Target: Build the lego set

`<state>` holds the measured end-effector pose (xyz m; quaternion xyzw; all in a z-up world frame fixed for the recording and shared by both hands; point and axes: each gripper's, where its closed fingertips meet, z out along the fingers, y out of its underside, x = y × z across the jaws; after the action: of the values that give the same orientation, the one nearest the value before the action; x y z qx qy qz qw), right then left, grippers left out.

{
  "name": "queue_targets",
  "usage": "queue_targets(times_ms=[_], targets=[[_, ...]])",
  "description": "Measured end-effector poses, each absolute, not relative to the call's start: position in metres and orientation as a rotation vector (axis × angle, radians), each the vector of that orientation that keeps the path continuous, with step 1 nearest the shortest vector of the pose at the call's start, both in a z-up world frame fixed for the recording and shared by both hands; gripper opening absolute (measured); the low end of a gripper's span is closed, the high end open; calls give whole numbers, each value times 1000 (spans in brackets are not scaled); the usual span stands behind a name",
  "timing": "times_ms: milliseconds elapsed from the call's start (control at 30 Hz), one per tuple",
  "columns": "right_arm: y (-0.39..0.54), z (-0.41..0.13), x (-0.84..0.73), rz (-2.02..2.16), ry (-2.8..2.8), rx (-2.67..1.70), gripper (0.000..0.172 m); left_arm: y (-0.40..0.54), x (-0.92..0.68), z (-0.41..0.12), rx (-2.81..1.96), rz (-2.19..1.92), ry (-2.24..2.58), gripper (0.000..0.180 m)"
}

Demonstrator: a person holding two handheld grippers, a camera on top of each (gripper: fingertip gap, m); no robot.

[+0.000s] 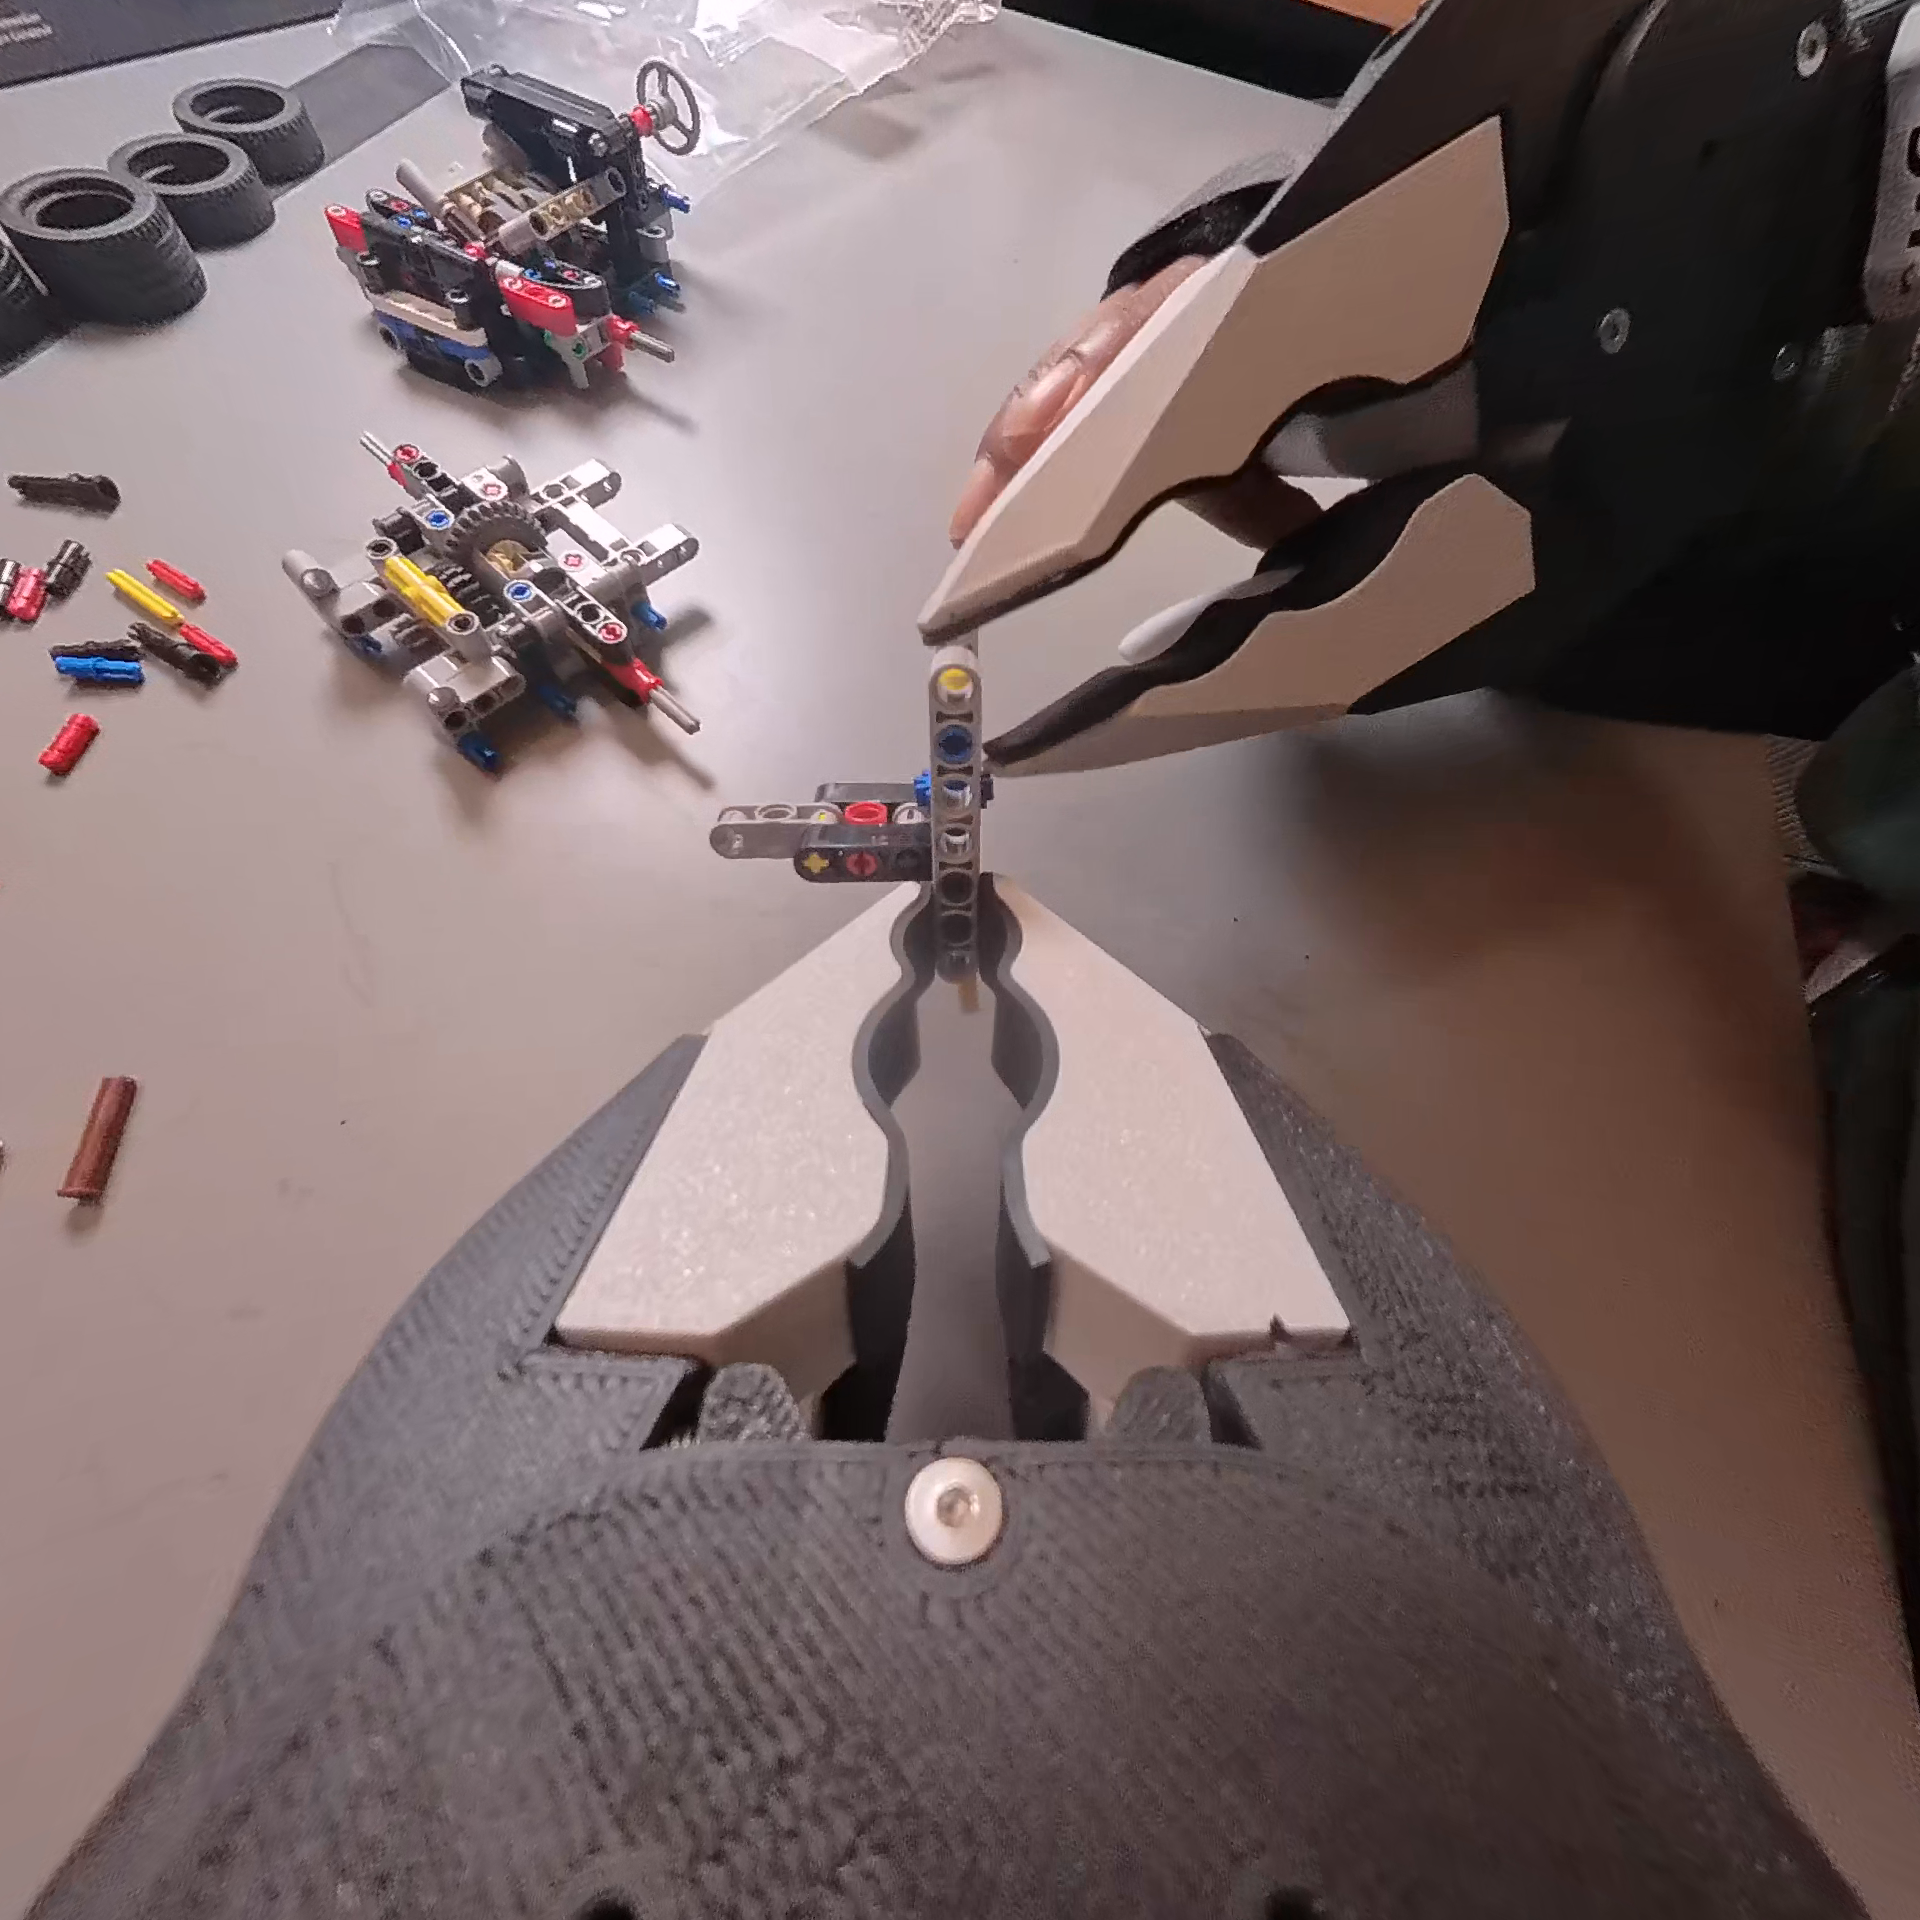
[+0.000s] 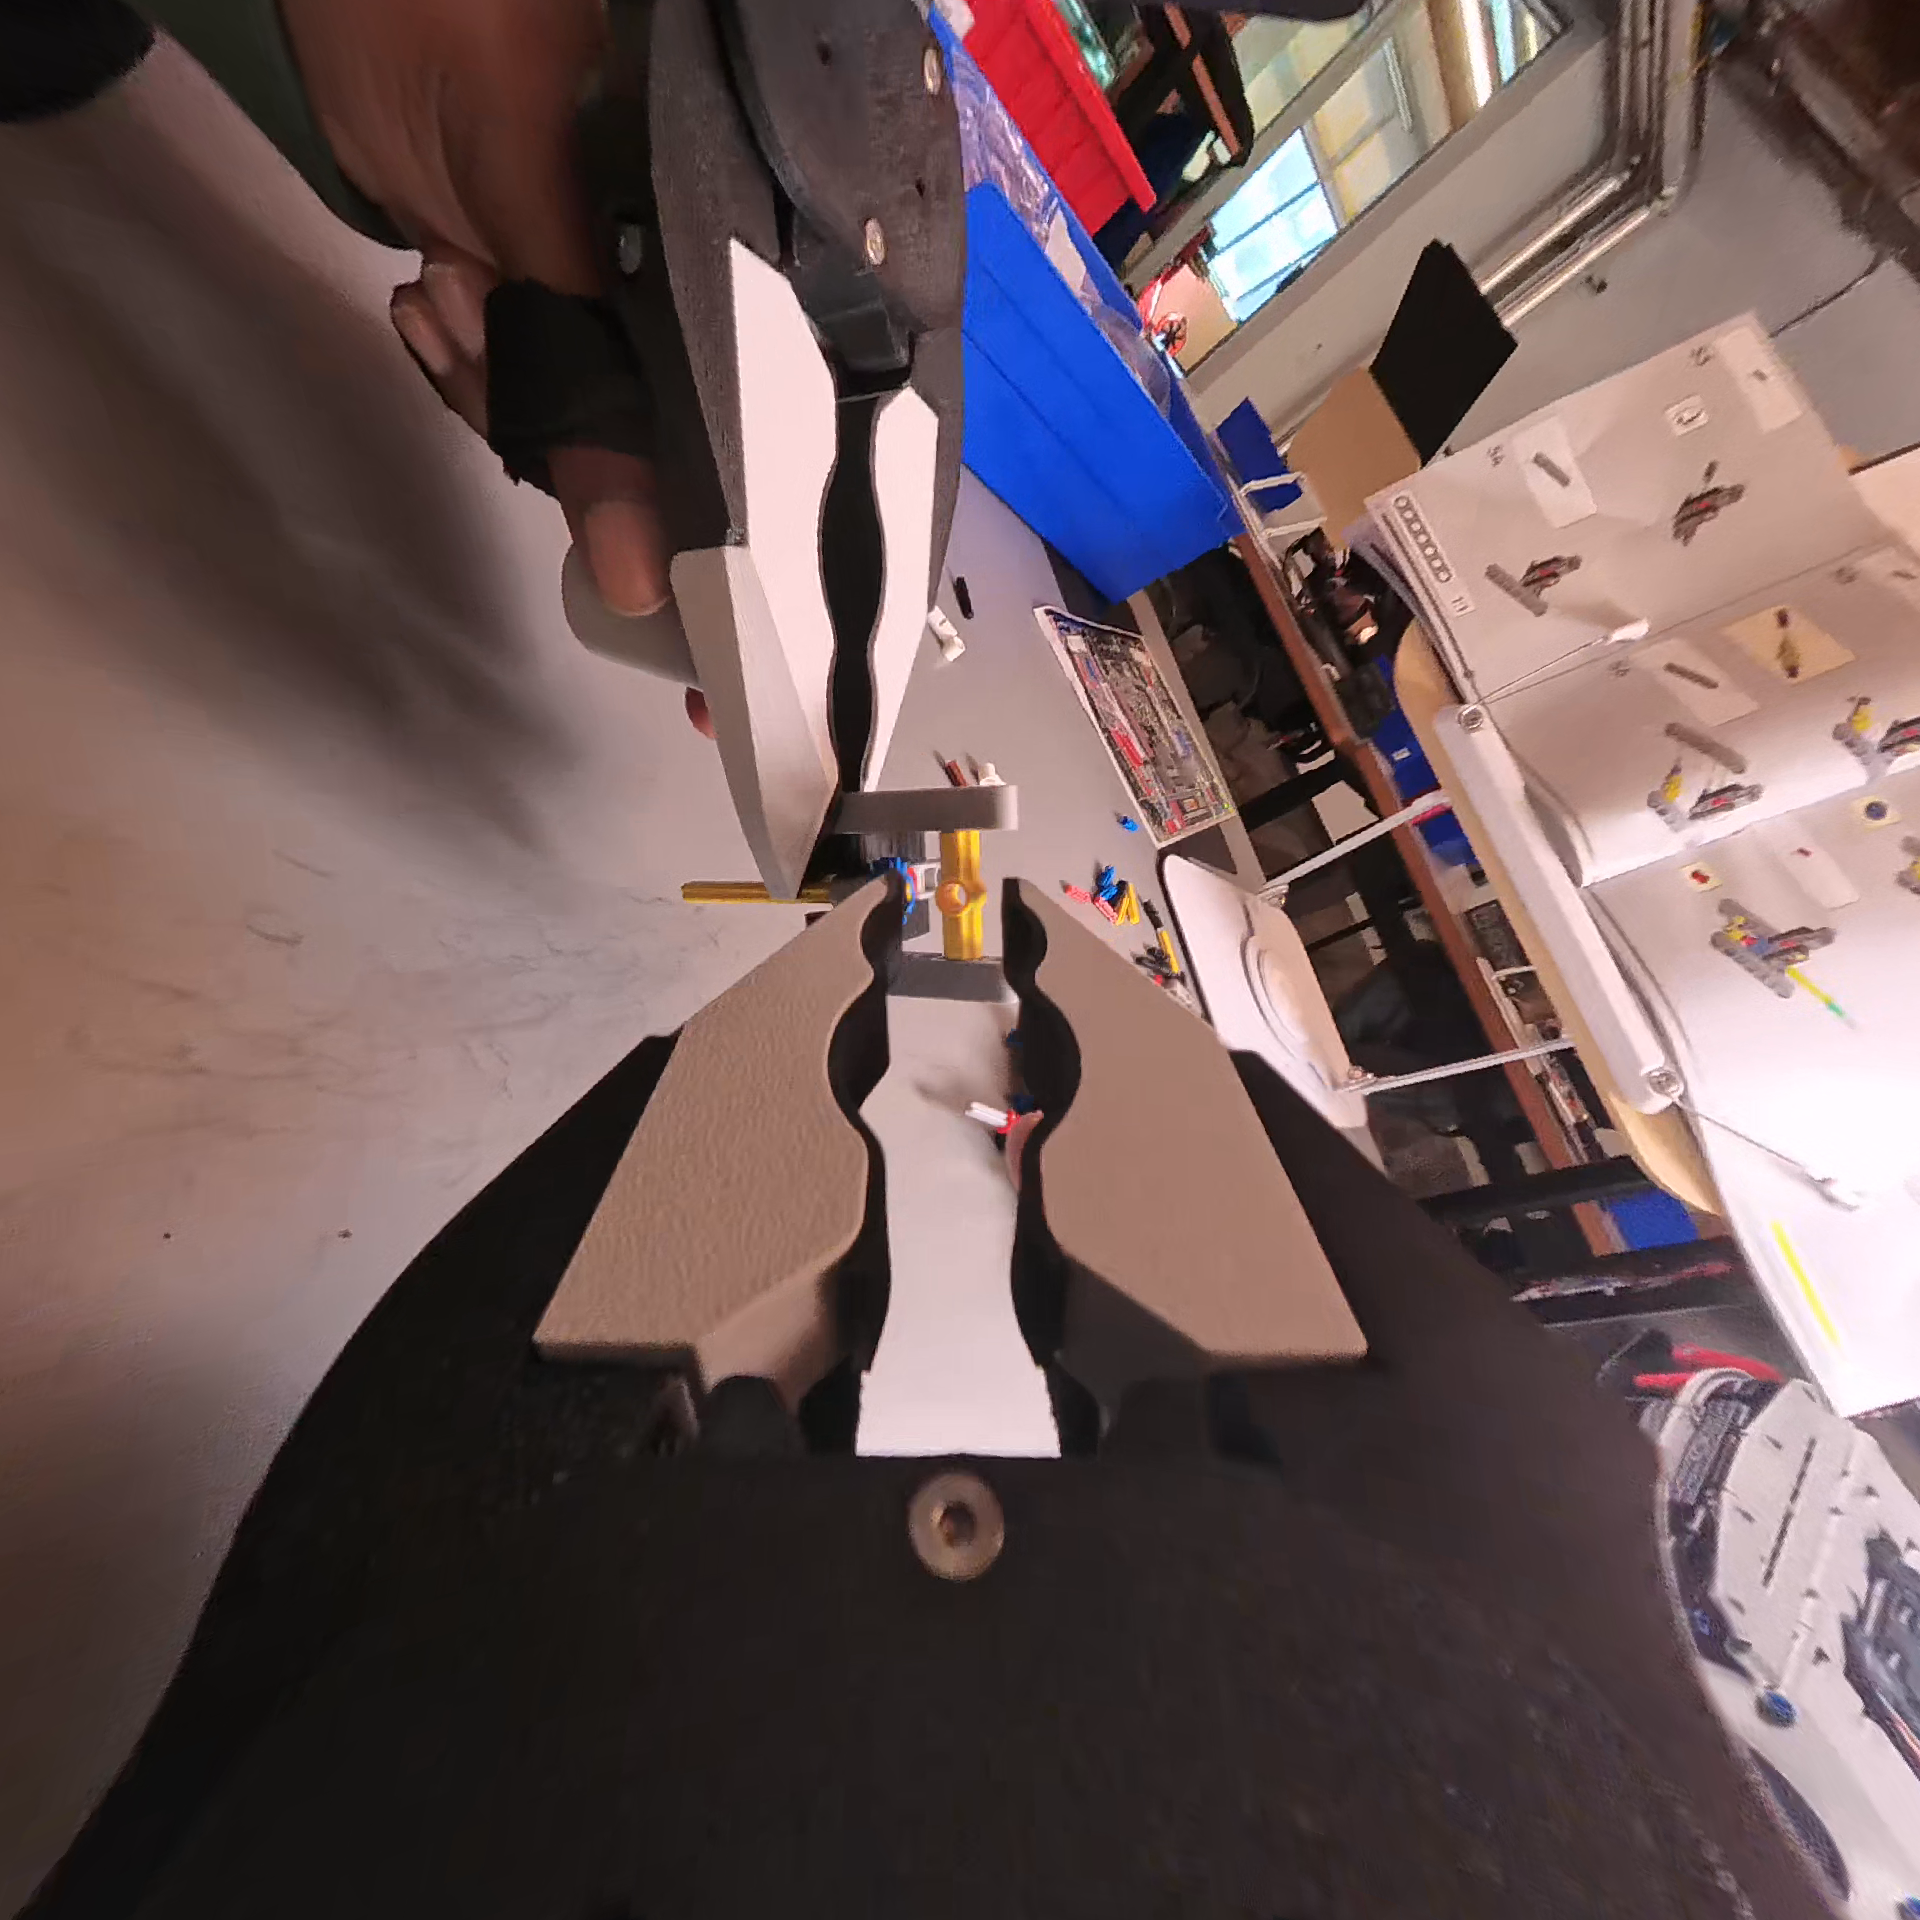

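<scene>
My left gripper is shut on the lower end of an upright grey holed beam and holds it above the table. The beam carries yellow and blue pins and a short side arm of black and grey pieces. My right gripper reaches in from the right, open, with its fingers on either side of the beam's top; the lower fingertip is at the beam's edge. In the right wrist view my right gripper stands open around a yellow connector of the same assembly. The left gripper grips the beam from above.
Two larger brick assemblies sit at the left, with black tyres, loose coloured pins and a brown piece. A clear plastic bag lies at the back. Blue bins and open instruction pages are beyond.
</scene>
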<state>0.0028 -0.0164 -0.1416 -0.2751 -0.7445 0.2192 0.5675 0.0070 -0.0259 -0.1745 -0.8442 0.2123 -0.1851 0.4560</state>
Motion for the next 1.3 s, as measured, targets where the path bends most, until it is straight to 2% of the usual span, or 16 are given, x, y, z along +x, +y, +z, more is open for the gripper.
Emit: queue_targets(times_ms=[433, 1100, 1300], targets=[[-16, -139, 1, 387, -1717, -582, 6, -28, 9, -173, -2082, -479, 533, 6], [-39, -152, 22, 908, -2018, -790, 6, -35, 12, -181, -1807, -51, 1054, 5], [-45, -157, 33, 913, -2105, -769, 6, -36, 18, -181, -1677, 148, 1193, 6]])
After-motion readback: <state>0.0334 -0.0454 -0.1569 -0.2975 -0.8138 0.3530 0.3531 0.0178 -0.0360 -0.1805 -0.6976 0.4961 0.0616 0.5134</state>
